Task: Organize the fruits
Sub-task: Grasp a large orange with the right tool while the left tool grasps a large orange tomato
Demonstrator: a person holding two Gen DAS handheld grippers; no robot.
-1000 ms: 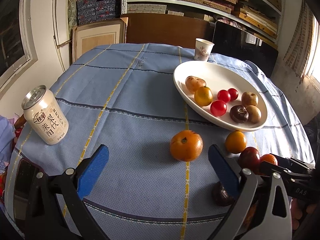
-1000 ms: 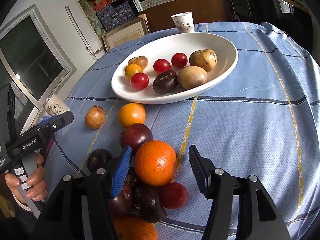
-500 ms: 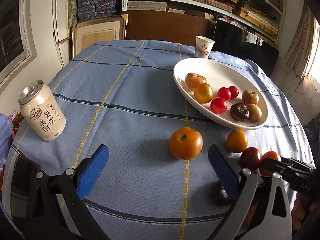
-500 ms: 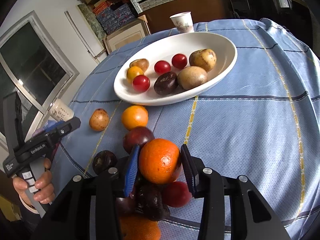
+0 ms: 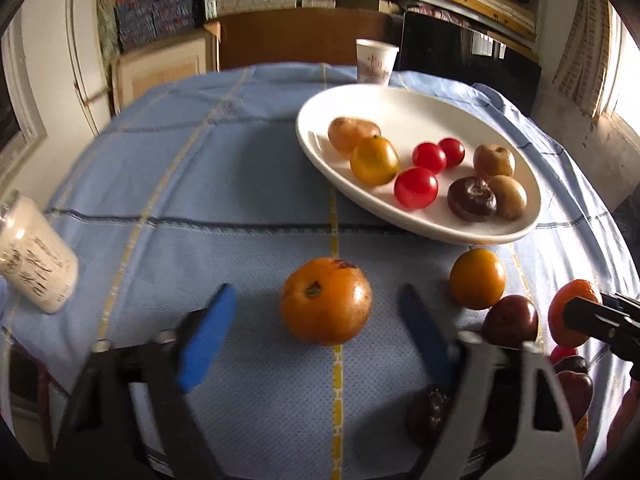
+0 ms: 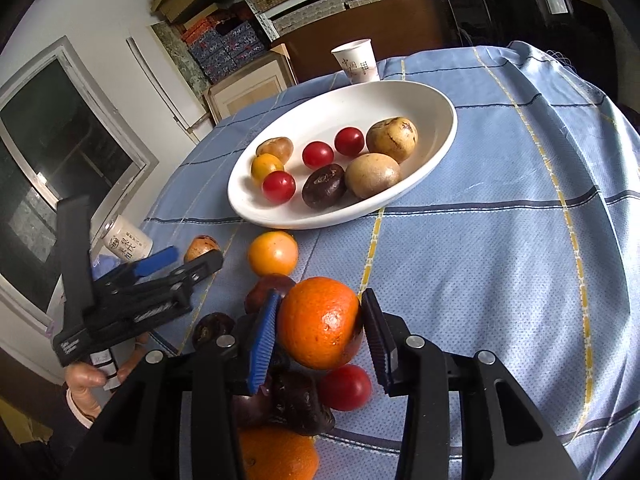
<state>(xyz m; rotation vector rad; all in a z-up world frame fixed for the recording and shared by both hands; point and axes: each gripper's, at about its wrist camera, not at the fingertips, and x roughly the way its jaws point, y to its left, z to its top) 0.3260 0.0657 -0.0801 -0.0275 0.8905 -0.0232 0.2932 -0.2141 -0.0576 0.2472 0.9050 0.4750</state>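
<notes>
An orange (image 6: 318,322) is clamped between the blue pads of the right gripper (image 6: 320,334), just in front of the white plate (image 6: 440,132) and above a heap of loose fruit; a plum (image 6: 264,288), a red tomato (image 6: 346,386) and dark fruits (image 6: 298,404) are crowded under and behind it, and a second orange (image 6: 274,456) lies nearest the camera. A smaller yellow-orange fruit (image 6: 273,253) is seen between the heap and the plate. The jaws of the left gripper (image 5: 316,330) have just been closing but are still apart, with a large blemished orange fruit (image 5: 326,306) between them and not touched by either pad; this fruit sits alone on the cloth, in front of the plate's left end. The plate is already loaded with three red tomatoes (image 6: 318,155), a yellow fruit (image 6: 266,166), a dark fruit (image 6: 324,186) and three brown ones (image 6: 372,175). A paper cup (image 6: 356,60) stands just behind the plate, and a pale can (image 5: 34,256) is placed well left of it. The table is covered by a blue checked cloth (image 6: 500,240); shelves of boxes (image 6: 224,48) and a window (image 6: 52,152) are seen beyond.
</notes>
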